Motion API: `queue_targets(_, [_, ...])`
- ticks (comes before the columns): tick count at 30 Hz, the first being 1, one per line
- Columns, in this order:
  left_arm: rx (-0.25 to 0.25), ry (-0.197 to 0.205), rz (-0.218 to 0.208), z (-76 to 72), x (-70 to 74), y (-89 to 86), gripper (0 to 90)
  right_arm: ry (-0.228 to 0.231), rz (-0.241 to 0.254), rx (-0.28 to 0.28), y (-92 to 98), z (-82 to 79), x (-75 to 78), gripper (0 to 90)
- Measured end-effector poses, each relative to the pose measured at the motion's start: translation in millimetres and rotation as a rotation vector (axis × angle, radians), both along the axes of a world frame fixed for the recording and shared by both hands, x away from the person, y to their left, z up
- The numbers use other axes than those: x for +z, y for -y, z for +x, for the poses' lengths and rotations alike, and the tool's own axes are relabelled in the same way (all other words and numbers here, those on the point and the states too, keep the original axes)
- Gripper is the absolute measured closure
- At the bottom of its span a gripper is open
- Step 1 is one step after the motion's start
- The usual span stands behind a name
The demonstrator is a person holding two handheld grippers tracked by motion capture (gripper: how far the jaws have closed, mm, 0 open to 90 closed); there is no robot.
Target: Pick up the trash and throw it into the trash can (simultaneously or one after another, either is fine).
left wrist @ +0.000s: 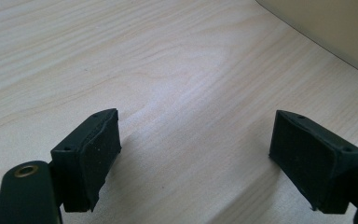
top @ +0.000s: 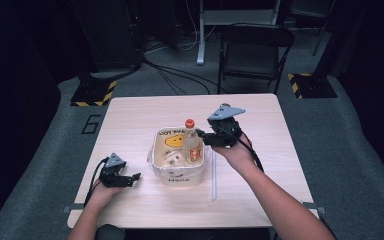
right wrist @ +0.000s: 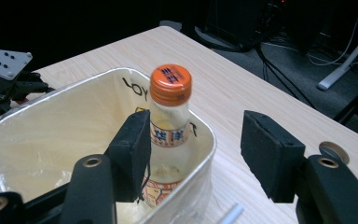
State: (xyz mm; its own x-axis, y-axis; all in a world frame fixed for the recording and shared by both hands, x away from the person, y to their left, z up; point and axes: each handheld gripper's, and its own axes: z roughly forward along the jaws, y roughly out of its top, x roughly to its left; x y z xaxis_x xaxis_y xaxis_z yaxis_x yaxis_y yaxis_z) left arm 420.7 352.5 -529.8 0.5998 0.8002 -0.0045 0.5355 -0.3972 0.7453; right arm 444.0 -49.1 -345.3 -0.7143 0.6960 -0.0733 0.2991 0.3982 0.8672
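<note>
Bottle (right wrist: 169, 116) with an orange cap stands upright in the cream bin (top: 159, 165) at mid-table, against its 3 o'clock wall; the right gripper (top: 203, 137) is beside it — jaws apart, one pad by the glass, gripping nothing. Left gripper (top: 132, 178) (at the bin's 9 o'clock) rests on the table (top: 130, 120) — released

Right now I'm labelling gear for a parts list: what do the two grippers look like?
Both are black. The left gripper and right gripper each carry a grey three-cornered plate on top and trail a black cable. Their jaws end in blocky, dark, matte pads. Brass-coloured eyelets sit in the jaw arms. Forearms are bare, no sleeves.
</note>
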Motion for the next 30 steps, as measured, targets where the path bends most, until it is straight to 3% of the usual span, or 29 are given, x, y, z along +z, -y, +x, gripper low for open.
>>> queue_targets(8, [0.0,0.0,0.0,0.0,0.0,0.0,16.0,0.005,0.014,-0.039,18.9,-5.8,-6.7,42.9])
queue_targets(15, [0.003,-0.002,-0.004,-0.3,-0.1,0.5,16.0,-0.02,0.03,-0.081,38.7,-10.2,-23.1,43.7])
queue_targets(30, [0.007,-0.004,-0.005,-0.7,-0.1,0.8,16.0,-0.059,0.039,-0.118,50.8,-23.3,-58.9,44.6])
